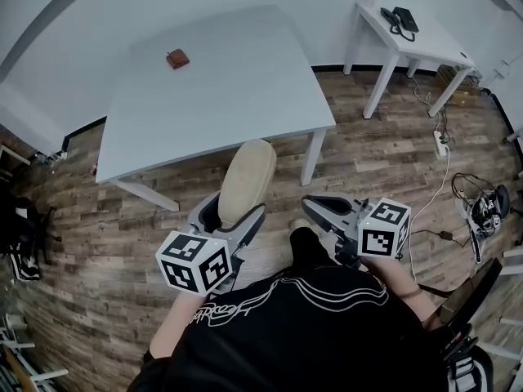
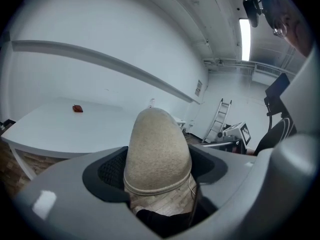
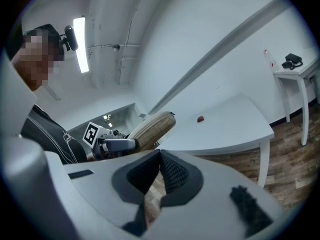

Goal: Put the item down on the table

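Observation:
A beige felt slipper (image 1: 248, 178) sticks up from my left gripper (image 1: 233, 212), whose jaws stand wide and press on its sides. It hangs over the wooden floor just in front of the white table (image 1: 221, 88). In the left gripper view the slipper (image 2: 157, 154) fills the gap between the jaws, with the table (image 2: 65, 129) beyond. My right gripper (image 1: 315, 207) is close by on the right, shut and empty; its own view shows its pads (image 3: 167, 171) meeting, with the slipper (image 3: 152, 129) at the left.
A small red-brown object (image 1: 177, 58) lies far back on the table. A white side table (image 1: 425, 43) with a black device (image 1: 399, 19) stands at the back right. Cables and a power strip (image 1: 441, 145) lie on the floor at the right. A ladder (image 2: 220, 116) leans on the far wall.

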